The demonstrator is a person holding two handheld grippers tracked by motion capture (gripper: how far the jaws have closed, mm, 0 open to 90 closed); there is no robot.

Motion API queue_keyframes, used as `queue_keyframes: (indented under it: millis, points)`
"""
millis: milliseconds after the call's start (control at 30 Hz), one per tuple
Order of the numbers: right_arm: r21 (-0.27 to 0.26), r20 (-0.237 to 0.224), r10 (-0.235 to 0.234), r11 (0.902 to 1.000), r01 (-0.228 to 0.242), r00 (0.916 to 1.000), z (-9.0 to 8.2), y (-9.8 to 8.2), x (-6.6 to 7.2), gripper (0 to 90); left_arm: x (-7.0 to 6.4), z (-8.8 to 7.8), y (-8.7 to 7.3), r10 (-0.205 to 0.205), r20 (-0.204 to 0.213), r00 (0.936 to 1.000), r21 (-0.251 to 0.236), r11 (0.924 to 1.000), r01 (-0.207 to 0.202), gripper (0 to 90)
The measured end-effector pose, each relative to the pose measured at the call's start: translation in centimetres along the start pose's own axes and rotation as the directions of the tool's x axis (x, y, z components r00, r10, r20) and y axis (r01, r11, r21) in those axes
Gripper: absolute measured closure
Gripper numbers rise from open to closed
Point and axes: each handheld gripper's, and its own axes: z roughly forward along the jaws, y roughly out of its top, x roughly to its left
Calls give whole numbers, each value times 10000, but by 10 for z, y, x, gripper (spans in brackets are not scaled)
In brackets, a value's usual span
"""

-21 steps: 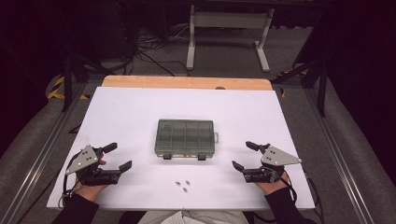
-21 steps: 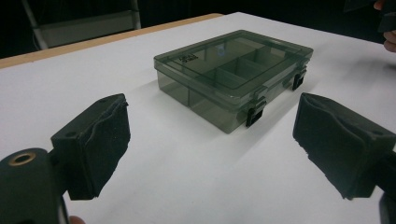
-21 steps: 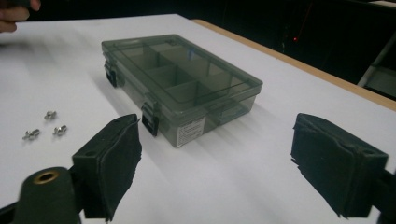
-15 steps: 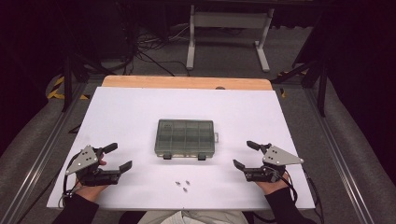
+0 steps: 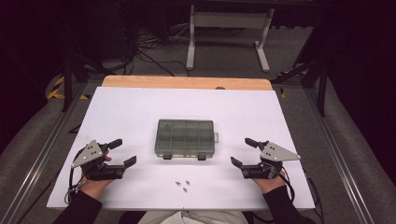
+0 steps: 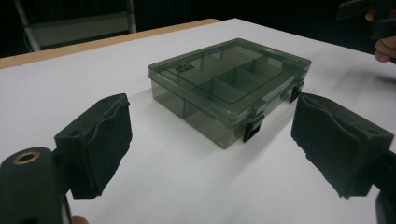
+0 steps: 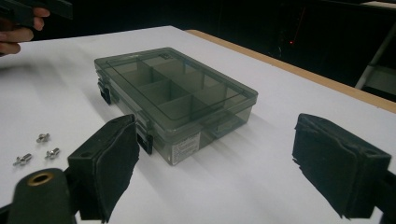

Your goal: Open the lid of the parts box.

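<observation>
- I have the left gripper (image 5: 114, 154) resting low at the near left of the table, jaws spread wide and gripping nothing; its black pads (image 6: 100, 140) frame bare white surface.
- I have the right gripper (image 5: 246, 153) at the near right, mirrored, jaws likewise released and empty.
- The compartment box (image 5: 185, 138) sits between the two grippers, slightly farther back, well apart from both. It is smoky translucent plastic, lid closed, with two dark latches (image 6: 252, 129) on the side facing me.
- Three small screws (image 5: 182, 185) lie loose on the surface just in front of the box, near the table's front edge, touching neither gripper.
- Nothing stands between either gripper and the box.
- The work surface is a white sheet (image 5: 140, 112) over a wooden tabletop (image 5: 187, 82), whose far edge is exposed.
- Beyond the table the room is dark: grey floor, cables (image 5: 149, 51) and a light metal frame (image 5: 229, 28).
</observation>
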Motion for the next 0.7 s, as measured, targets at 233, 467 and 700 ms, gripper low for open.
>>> queue_keyframes:
  millis: [233, 467, 700]
  points:
    - [-100, -169, -152, 9998, 150, 9997, 11, 10, 0, 141, 3, 12, 7, -21, 48, 10000, 22, 10000, 21, 131]
    - [-154, -220, 8, 9999, -12, 9998, 17, 14, -3, 131, 8, 23, 16, -183, -29, 9998, -62, 9998, 183, 133]
    - [38, -287, 94, 9999, -93, 9995, 24, 18, -3, 145, 5, 38, 23, -65, 225, 9997, 60, 10000, 64, 135]
